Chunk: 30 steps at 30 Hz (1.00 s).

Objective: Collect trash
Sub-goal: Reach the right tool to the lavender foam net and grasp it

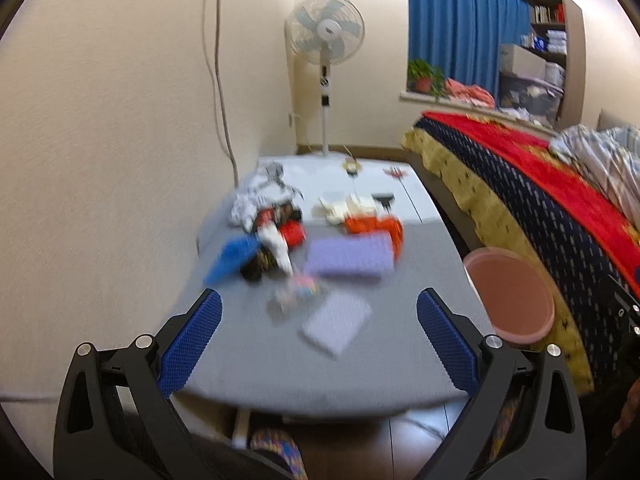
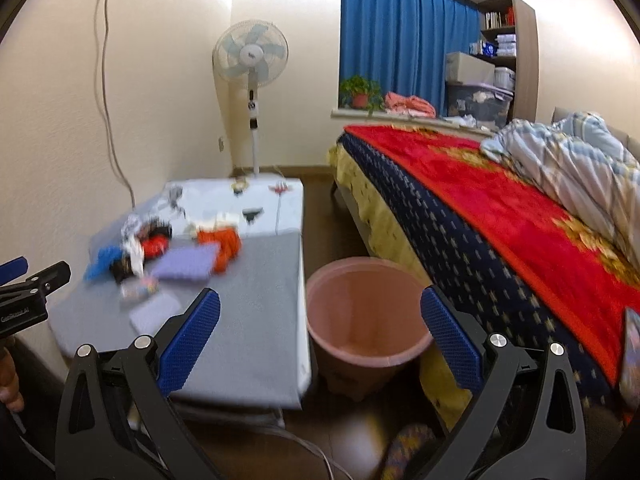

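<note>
A grey table (image 1: 248, 344) (image 2: 256, 320) holds a blurred heap of trash: a blue wrapper (image 1: 234, 258) (image 2: 102, 262), red and orange wrappers (image 1: 370, 226) (image 2: 222, 246), a purple pad (image 1: 348, 258) (image 2: 186, 264), a white flat piece (image 1: 336, 322) (image 2: 154, 314) and a small colourful wrapper (image 1: 296, 292) (image 2: 138, 288). A pink bin (image 2: 366, 320) (image 1: 510, 296) stands on the floor between table and bed. My left gripper (image 1: 319, 336) is open and empty above the table's near edge. My right gripper (image 2: 320, 334) is open and empty, above the table's right edge and the bin.
A bed with a red and navy blanket (image 2: 500, 224) (image 1: 540, 184) runs along the right. A standing fan (image 2: 251, 64) (image 1: 325, 36) is behind the table. The wall (image 1: 120, 120) is at the left. A slipper (image 2: 404, 452) lies on the floor.
</note>
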Available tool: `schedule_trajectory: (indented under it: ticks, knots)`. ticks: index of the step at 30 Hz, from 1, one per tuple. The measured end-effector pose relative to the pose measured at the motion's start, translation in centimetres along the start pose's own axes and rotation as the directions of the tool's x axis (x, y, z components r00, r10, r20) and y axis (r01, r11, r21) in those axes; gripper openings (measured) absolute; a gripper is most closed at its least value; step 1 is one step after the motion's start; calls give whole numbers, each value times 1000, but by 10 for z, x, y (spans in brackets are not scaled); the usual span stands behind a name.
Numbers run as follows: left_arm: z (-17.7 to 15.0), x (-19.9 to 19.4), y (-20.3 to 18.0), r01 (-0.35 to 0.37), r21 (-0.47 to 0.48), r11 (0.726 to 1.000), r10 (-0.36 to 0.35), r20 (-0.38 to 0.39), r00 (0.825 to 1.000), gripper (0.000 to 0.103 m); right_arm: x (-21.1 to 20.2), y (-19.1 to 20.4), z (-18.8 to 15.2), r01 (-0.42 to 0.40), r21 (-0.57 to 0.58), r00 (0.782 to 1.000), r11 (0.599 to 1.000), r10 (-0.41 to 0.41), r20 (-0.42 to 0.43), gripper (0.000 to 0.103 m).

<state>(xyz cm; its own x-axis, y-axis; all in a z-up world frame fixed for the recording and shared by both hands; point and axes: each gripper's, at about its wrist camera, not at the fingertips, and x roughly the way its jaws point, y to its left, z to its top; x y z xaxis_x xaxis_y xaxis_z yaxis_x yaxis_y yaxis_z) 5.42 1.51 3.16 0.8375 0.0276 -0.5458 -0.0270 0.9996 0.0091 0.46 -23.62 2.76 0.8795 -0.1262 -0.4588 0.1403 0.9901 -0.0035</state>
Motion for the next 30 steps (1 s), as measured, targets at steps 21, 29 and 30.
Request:
schedule_trajectory:
  ticks: [21,29,30]
  knots:
    - [77,147,79,-231,-114,966,218,-121,969,95,238,158,-5,-298,-138,949,945,277,-149,88]
    - [78,153,85,-201,-156,967,180,-144,973,95,282,175,-27,-327,-147,922,934,281,-265,69]
    - [78,153,84,-201,-153,967,180,-144,973,95,284,177,-29,-353,-143,909,925,303,-288,56]
